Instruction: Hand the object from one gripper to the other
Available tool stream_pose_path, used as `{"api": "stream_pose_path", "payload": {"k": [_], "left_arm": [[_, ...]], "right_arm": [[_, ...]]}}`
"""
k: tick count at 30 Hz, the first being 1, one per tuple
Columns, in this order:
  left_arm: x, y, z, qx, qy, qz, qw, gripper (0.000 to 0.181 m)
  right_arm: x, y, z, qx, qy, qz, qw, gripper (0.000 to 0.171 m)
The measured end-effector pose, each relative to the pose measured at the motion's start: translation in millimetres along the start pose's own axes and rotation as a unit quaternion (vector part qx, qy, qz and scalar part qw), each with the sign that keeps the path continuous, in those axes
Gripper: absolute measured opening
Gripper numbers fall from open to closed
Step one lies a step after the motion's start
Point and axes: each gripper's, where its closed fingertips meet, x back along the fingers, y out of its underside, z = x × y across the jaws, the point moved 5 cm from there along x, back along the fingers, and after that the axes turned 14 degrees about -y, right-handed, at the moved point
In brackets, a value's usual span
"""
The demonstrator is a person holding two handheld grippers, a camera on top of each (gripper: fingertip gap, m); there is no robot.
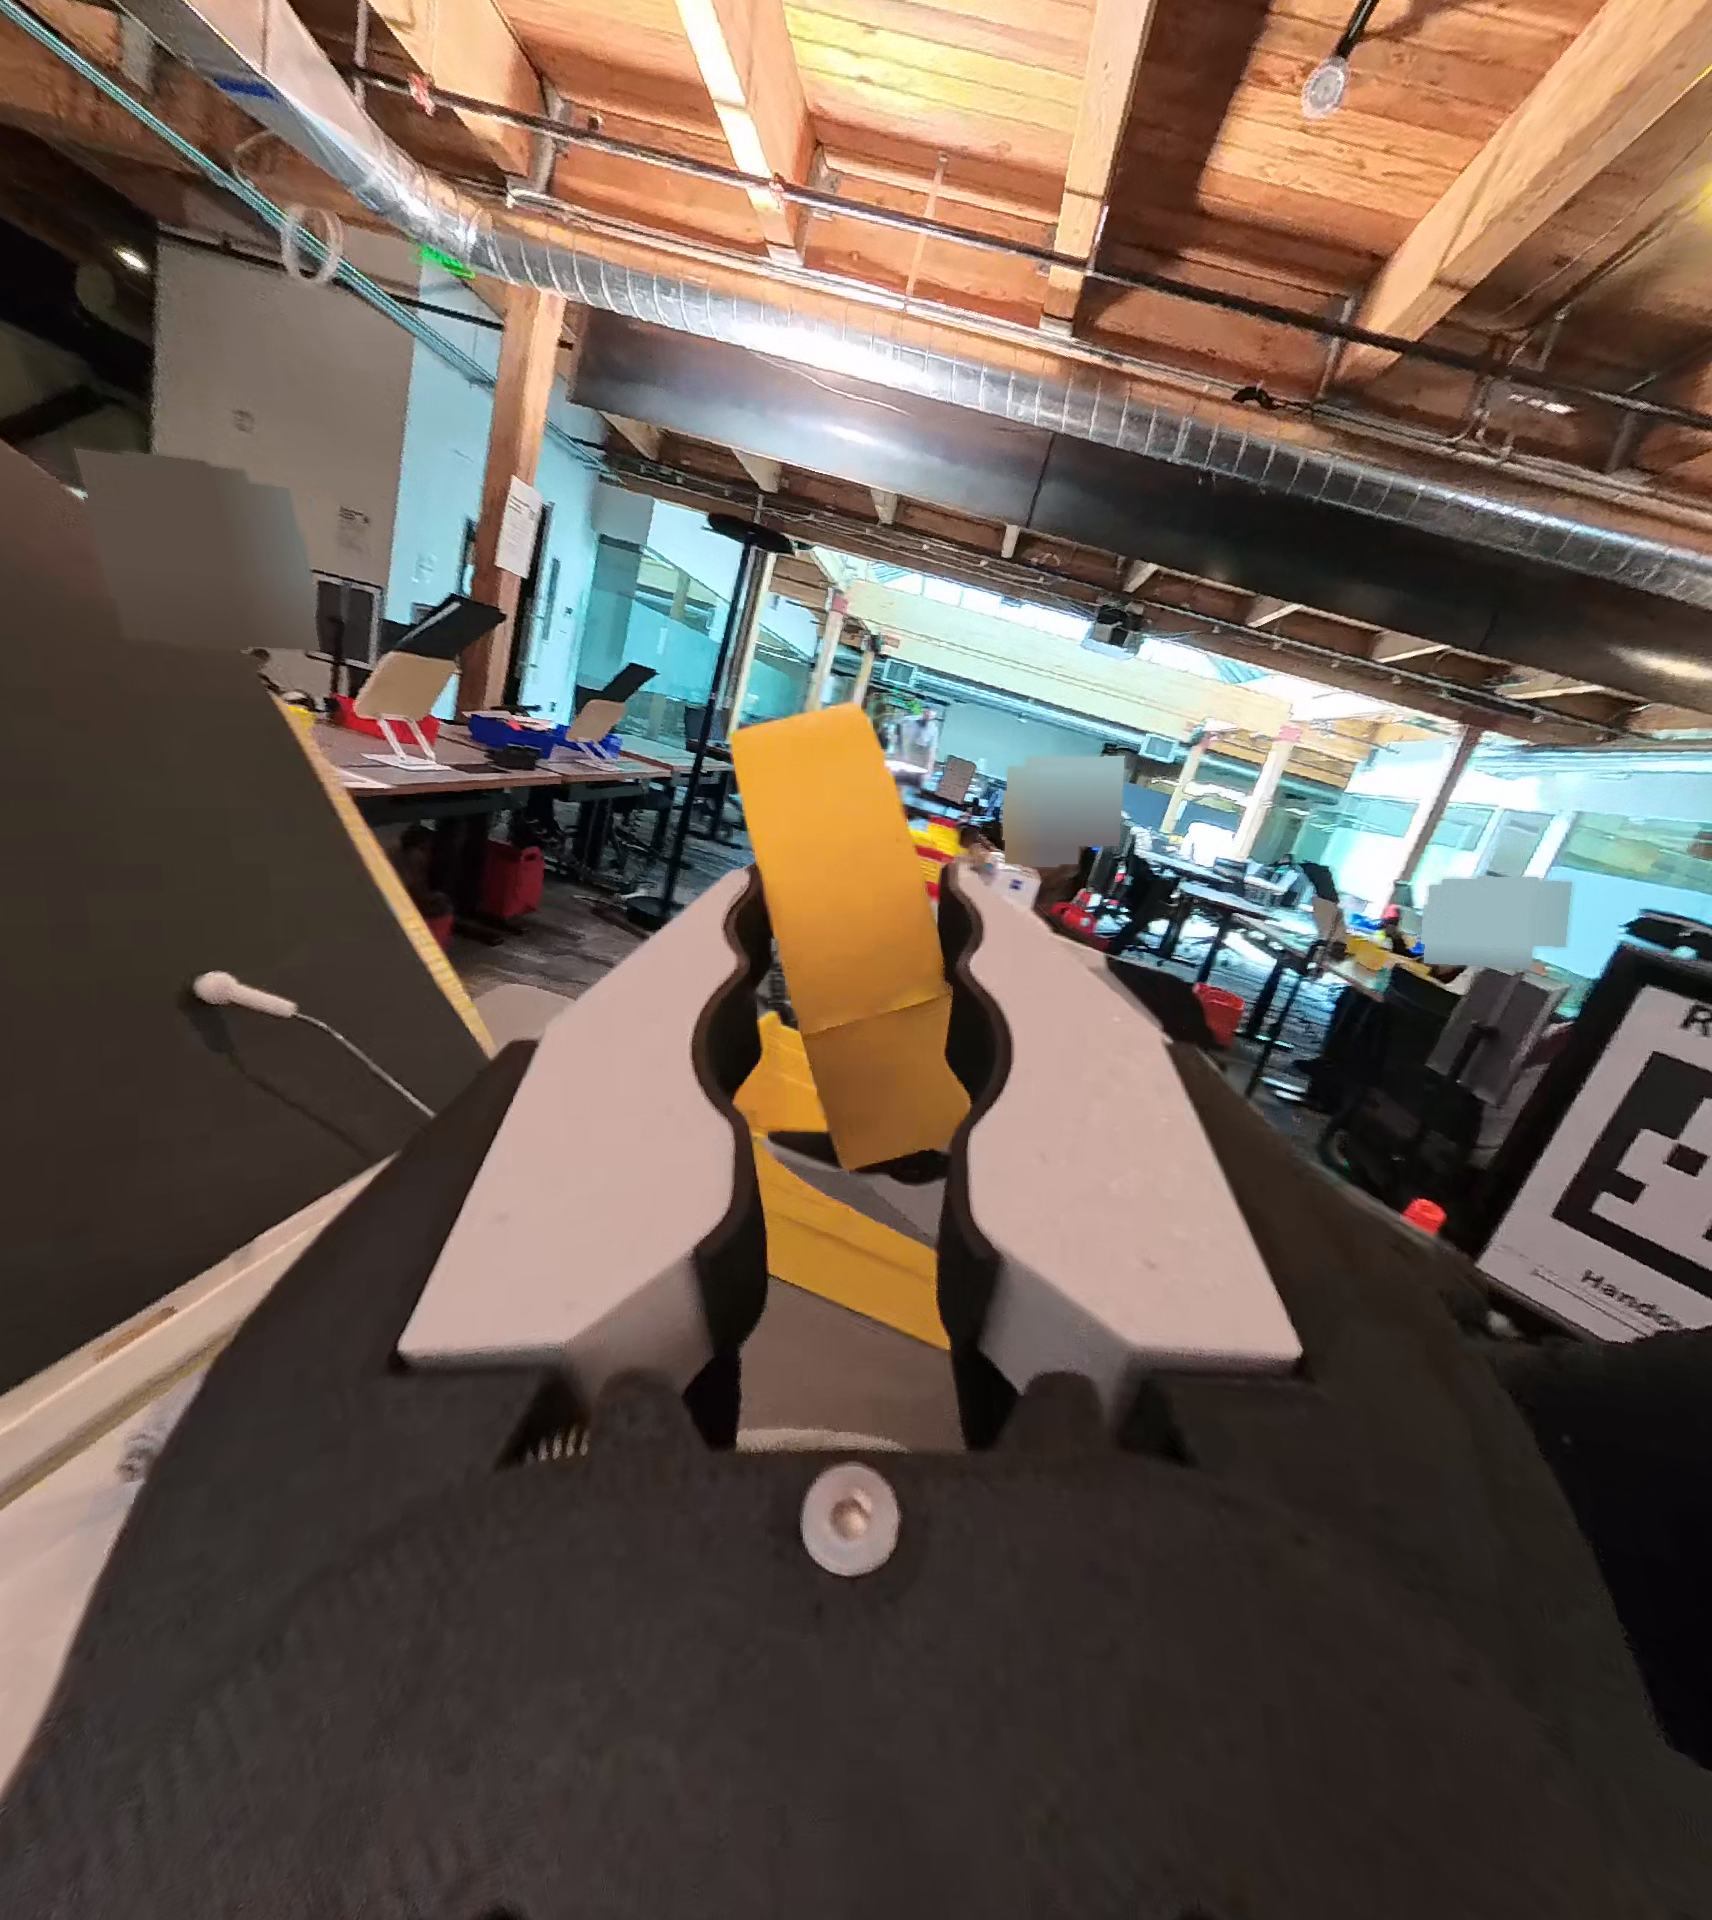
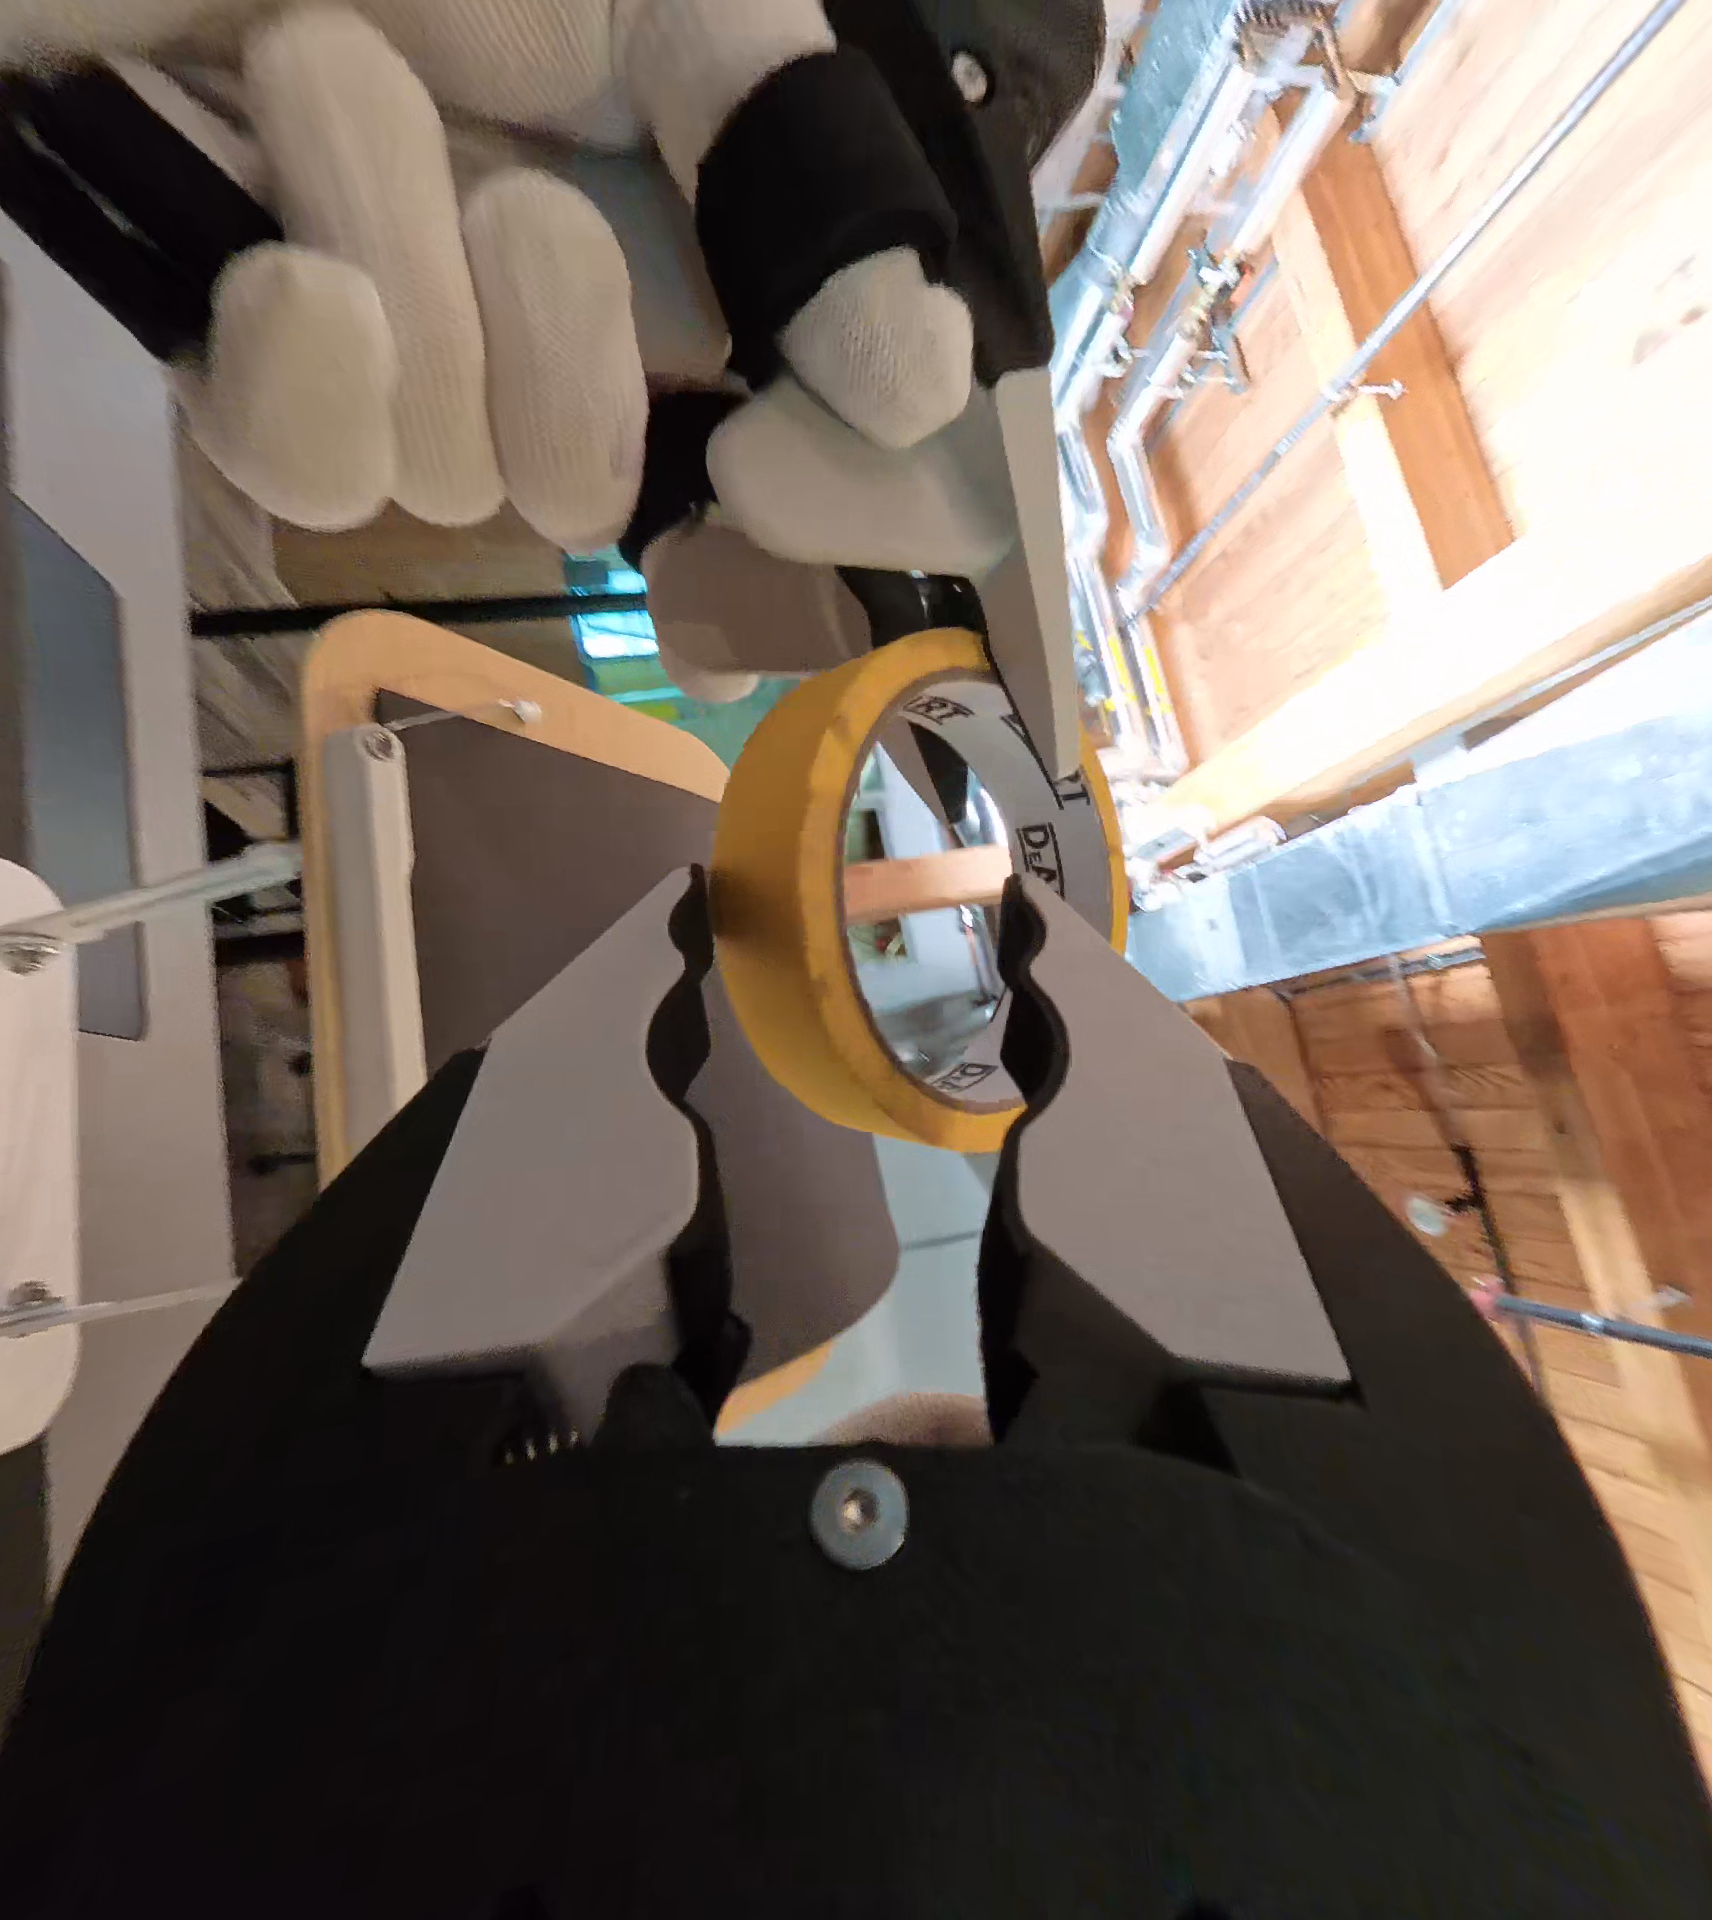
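A yellow tape roll [image 1: 831,914] stands edge-on between the fingers of my left gripper [image 1: 852,883], which is shut on its two flat sides. In the right wrist view the same roll [image 2: 790,935] hangs in the air, with a grey core bearing print. The left gripper's grey finger [image 2: 1034,582] clamps the roll's top from above. My right gripper [image 2: 852,878] is open, with its jaws apart around the roll's lower part. Its left fingertip sits against the outer yellow face, and its right finger lies across the ring's opening.
A white-gloved hand [image 2: 478,332] holds the left gripper's black handle. A dark board with a pale wooden rim [image 2: 519,790] lies behind the roll. A black-and-white marker card [image 1: 1683,1153] stands at the right. Yellow bins [image 1: 831,1226] and workshop tables [image 1: 519,769] lie beyond. The tips of both grippers are at nearly the same place.
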Motion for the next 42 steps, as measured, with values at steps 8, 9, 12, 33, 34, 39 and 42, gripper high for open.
{"api": "stream_pose_path", "payload": {"k": [8, 9, 12, 33, 34, 39, 42], "left_arm": [[4, -6, 2, -0.056, -0.037, 0.011, 0.998, 0.029], [4, -5, 3, -0.069, -0.043, 0.004, 0.997, 0.029], [1, -1, 4, -0.112, -0.072, -0.015, 0.991, 0.028], [-25, 18, 64, -0.274, -0.095, -0.036, 0.956, 0.030], [-24, 16, 65, -0.273, -0.094, -0.029, 0.957, 0.035], [-16, 4, 70, -0.274, -0.094, -0.005, 0.957, 0.045], [-15, 5, 68, -0.294, -0.101, -0.016, 0.950, 0.050]], "right_arm": [[18, -8, 15, -0.076, -0.037, 0.072, 0.994, 0.046], [20, -6, 20, -0.085, -0.030, 0.070, 0.993, 0.045], [24, 5, 35, -0.119, 0.012, 0.045, 0.992, 0.040], [25, 32, 52, -0.247, 0.034, -0.001, 0.968, 0.006], [25, 34, 53, -0.257, 0.037, 0.002, 0.966, 0.006], [32, 48, 60, -0.315, 0.058, 0.016, 0.947, 0.006], [39, 54, 68, -0.357, 0.077, 0.044, 0.930, 0.007]]}}
